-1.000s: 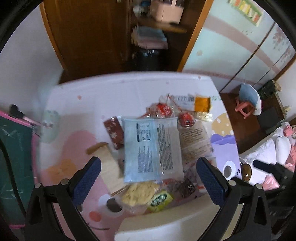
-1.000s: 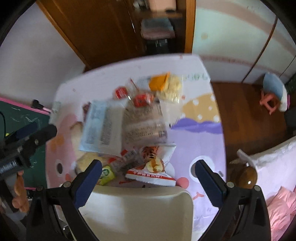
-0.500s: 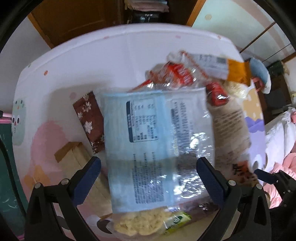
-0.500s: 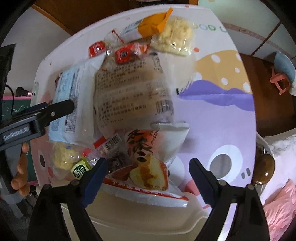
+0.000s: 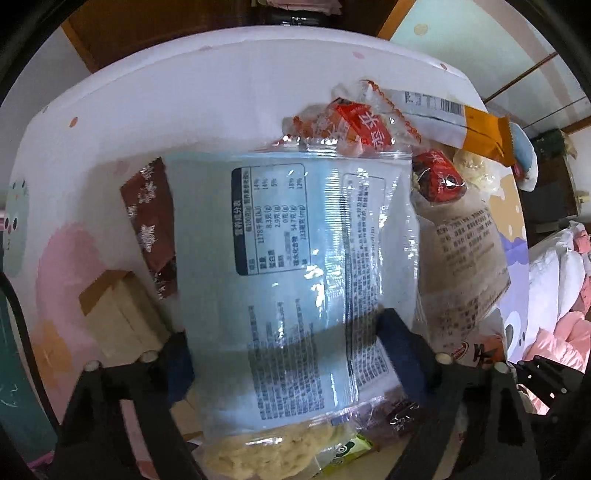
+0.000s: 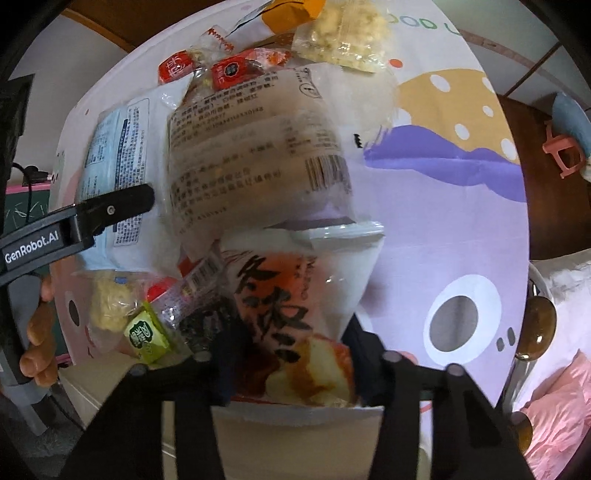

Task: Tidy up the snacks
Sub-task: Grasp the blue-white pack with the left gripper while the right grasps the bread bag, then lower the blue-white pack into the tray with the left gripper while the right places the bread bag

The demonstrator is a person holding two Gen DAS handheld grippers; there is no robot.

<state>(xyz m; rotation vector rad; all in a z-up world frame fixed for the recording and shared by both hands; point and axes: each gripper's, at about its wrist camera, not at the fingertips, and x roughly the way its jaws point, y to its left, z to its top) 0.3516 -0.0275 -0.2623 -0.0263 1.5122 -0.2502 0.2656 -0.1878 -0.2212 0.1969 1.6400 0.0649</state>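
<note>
A pile of snack packets lies on a white table with a pastel cartoon print [image 5: 184,110]. My left gripper [image 5: 288,350] straddles the near end of a large light-blue packet [image 5: 295,258], its pads at the packet's two sides. My right gripper [image 6: 288,354] straddles an orange-and-white bread packet [image 6: 291,314], jaws narrowed around it. A brown translucent packet [image 6: 255,155] lies beyond it. The left gripper's black finger [image 6: 110,210] shows in the right wrist view over the blue packet [image 6: 114,155].
Small red packets [image 5: 362,125], an orange-ended bar [image 5: 480,133], a dark red snowflake packet [image 5: 151,214], a tan box [image 5: 118,314], yellow crumbly packets [image 6: 347,33] and a green sweet [image 6: 144,332] surround them. A cream chair back [image 6: 295,443] stands at the table's near edge.
Both grippers have dropped down close to the pile. Their jaws have narrowed, the left around the blue packet, the right around the orange-and-white packet.
</note>
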